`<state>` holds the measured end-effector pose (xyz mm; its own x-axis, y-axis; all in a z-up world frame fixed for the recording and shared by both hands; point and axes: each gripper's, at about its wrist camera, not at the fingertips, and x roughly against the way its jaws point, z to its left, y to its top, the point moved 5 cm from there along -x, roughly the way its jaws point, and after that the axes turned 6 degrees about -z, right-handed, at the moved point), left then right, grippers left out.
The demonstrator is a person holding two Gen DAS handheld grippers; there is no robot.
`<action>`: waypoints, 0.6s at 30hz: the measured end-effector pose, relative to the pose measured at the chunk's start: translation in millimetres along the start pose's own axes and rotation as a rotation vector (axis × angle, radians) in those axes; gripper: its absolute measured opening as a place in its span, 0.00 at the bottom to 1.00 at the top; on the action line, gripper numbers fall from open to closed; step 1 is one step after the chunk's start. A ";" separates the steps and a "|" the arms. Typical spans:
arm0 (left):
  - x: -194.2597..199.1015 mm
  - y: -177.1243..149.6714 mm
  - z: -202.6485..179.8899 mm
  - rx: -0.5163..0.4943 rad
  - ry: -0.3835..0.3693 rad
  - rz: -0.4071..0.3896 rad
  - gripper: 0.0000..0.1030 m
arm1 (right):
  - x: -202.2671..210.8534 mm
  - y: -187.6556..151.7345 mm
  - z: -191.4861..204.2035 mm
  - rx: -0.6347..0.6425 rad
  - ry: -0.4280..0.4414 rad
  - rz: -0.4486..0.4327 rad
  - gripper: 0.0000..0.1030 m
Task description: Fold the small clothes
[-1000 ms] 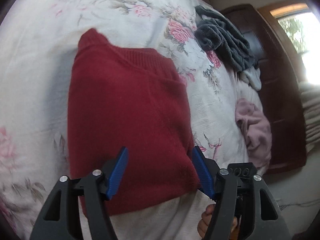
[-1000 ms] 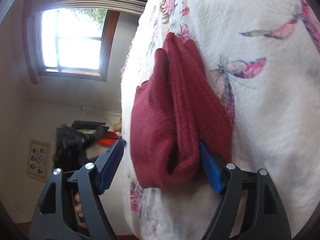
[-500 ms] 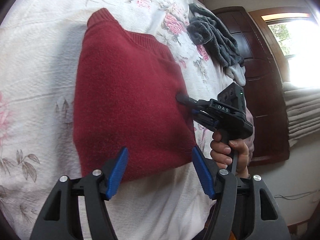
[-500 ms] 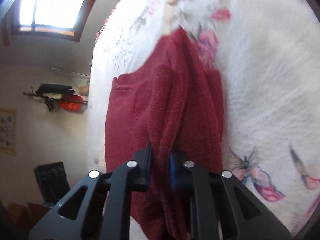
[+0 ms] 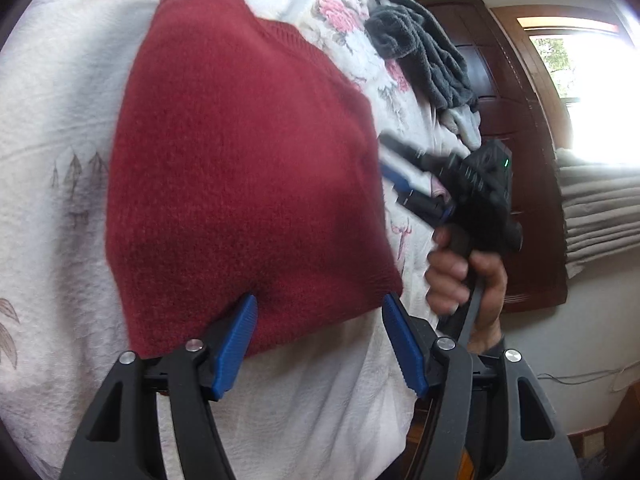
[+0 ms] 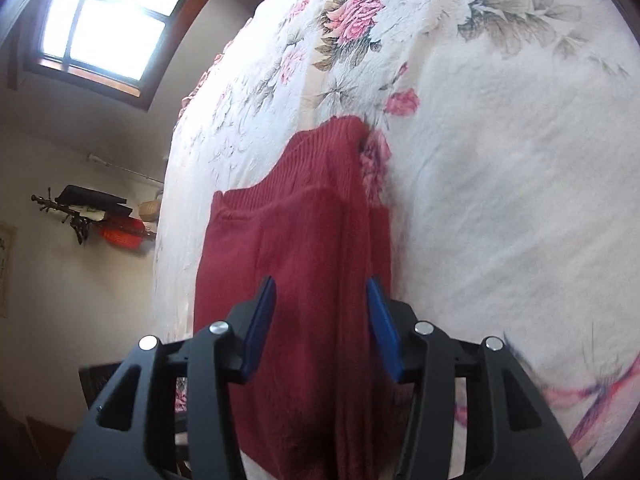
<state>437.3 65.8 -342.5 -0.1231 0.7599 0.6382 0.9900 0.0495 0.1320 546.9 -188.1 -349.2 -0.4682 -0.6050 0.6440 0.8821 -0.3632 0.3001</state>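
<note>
I see both my left gripper (image 5: 318, 340) and right gripper (image 6: 322, 324) spread wide over the folded red sweater (image 5: 240, 168) on the floral bed (image 6: 500, 200), seemingly not gripping it.

A home bedroom. A floral bedspread (image 6: 500, 160) covers the bed, beside a dark wooden wardrobe (image 5: 516, 128) and a window (image 6: 100, 32).

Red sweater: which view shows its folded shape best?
The left wrist view: the red sweater lies nearly whole on the floral bedspread, its outline and ribbed edge clear. The right wrist view shows it edge-on, with stacked layers but partly hidden behind the open right gripper.
</note>
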 end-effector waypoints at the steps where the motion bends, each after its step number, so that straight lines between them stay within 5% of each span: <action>1: -3.0 -0.7 4.1 0.009 0.005 0.003 0.63 | -6.7 2.1 3.2 0.011 0.001 0.020 0.28; 2: -4.6 -2.0 7.6 0.014 0.011 0.004 0.63 | -11.4 5.3 7.4 0.062 -0.029 0.024 0.14; 4: -8.3 -4.5 17.4 0.039 0.026 0.015 0.61 | -23.4 16.0 4.9 0.125 -0.104 0.013 0.13; 8: 4.7 -1.2 -0.2 0.021 -0.035 0.046 0.58 | -26.5 18.4 -0.7 0.162 -0.166 0.013 0.27; 11: 39.9 30.2 -19.9 -0.039 -0.080 -0.061 0.60 | 10.5 26.1 12.3 0.194 -0.160 -0.105 0.32; 13: 50.6 62.5 -21.3 -0.051 -0.078 -0.130 0.60 | 10.9 25.0 29.3 0.223 -0.101 -0.081 0.31; 16: 32.2 101.0 -6.4 -0.062 0.027 -0.136 0.60 | -26.3 12.4 30.4 0.291 -0.155 0.054 0.18; 18: 6.5 112.5 19.8 -0.031 0.127 -0.075 0.54 | -45.6 9.5 7.1 0.291 -0.241 0.088 0.00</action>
<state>549.2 89.1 -338.5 -0.2061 0.6669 0.7160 0.9754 0.0817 0.2047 577.0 -159.0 -370.8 -0.3949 -0.4284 0.8127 0.9125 -0.0797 0.4013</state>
